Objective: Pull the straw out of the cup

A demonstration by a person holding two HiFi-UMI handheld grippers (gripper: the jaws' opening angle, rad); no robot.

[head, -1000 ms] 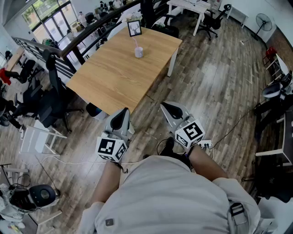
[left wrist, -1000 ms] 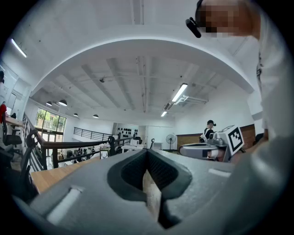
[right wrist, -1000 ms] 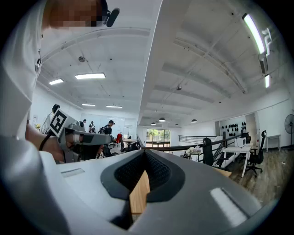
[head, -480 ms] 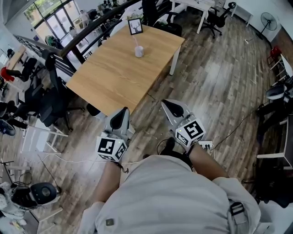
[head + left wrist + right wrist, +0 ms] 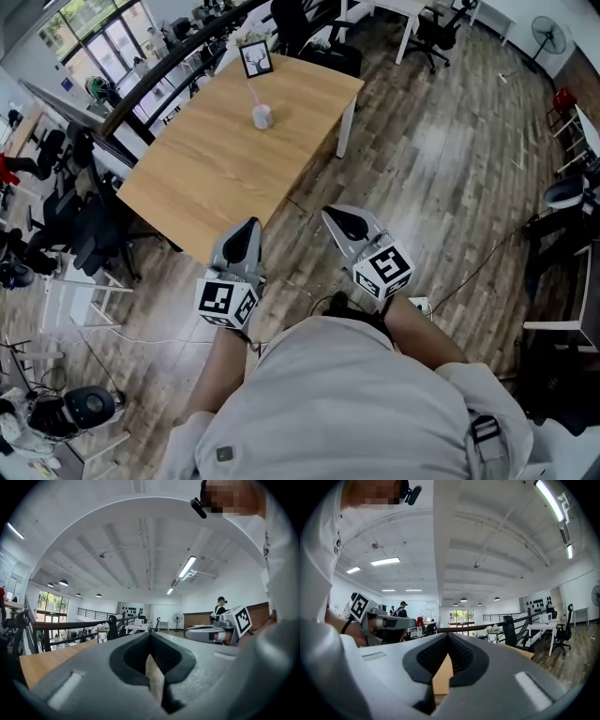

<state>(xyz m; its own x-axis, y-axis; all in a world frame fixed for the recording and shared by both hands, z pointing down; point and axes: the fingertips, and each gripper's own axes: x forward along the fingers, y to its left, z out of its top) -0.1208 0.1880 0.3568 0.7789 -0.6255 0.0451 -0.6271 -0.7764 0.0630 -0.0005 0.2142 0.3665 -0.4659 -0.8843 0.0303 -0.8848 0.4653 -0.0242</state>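
A small pale cup (image 5: 262,117) with a pink straw (image 5: 253,97) standing in it sits at the far end of a wooden table (image 5: 216,169) in the head view. Both grippers hover over the wooden floor, short of the table's near corner and far from the cup. The left gripper (image 5: 247,230) and the right gripper (image 5: 338,221) point toward the table. In the left gripper view the left gripper (image 5: 151,643) has its jaws together with nothing between them. The right gripper (image 5: 448,643) shows the same in its own view.
A framed picture (image 5: 254,59) stands behind the cup. A black railing (image 5: 159,70) runs along the table's far side. Office chairs (image 5: 89,220) stand left of the table. A cable and power strip (image 5: 419,304) lie on the floor by the person's feet.
The table and cup have shifted left and slightly down in the head view as the person moves. Both grippers stay shut and keep about the same place in view.
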